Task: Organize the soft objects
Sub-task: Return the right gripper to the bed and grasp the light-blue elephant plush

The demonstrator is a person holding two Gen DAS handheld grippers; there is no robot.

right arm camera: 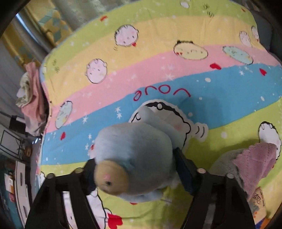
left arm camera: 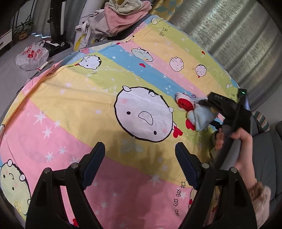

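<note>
My right gripper (right arm camera: 135, 163) is shut on a light blue plush toy (right arm camera: 135, 149) with a tan face, held just above the striped cartoon bedsheet (right arm camera: 158, 77). The same toy (left arm camera: 201, 116) shows in the left wrist view, held by the right gripper (left arm camera: 209, 104) at the bed's right side. A red and white soft item (left arm camera: 184, 103) lies on the sheet beside it. My left gripper (left arm camera: 140, 158) is open and empty over the pink stripe of the sheet (left arm camera: 70, 105).
A grey and pink plush (right arm camera: 246, 165) lies at the right in the right wrist view. A pile of pink and beige cloths (left arm camera: 123, 15) sits at the bed's far end. A plastic bag (left arm camera: 31, 56) lies on the floor to the left.
</note>
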